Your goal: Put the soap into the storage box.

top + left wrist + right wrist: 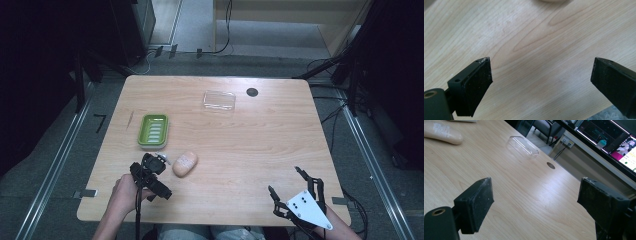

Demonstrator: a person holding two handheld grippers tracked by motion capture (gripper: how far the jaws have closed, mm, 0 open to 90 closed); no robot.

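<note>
Plainly, left tool (159, 161) gapes wide just beside the soap (185, 163), gripping nothing; right tool (285, 180) likewise released, empty, above the counter (240, 145).

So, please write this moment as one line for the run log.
left gripper: open, next to soap | right gripper: open, holds nothing | green dish: no soap inside | clear lid: far side of table

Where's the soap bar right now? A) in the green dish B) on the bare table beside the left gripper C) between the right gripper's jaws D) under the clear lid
B: the soap bar lies on the table just right of the left gripper, below the green dish, which holds nothing.
</note>
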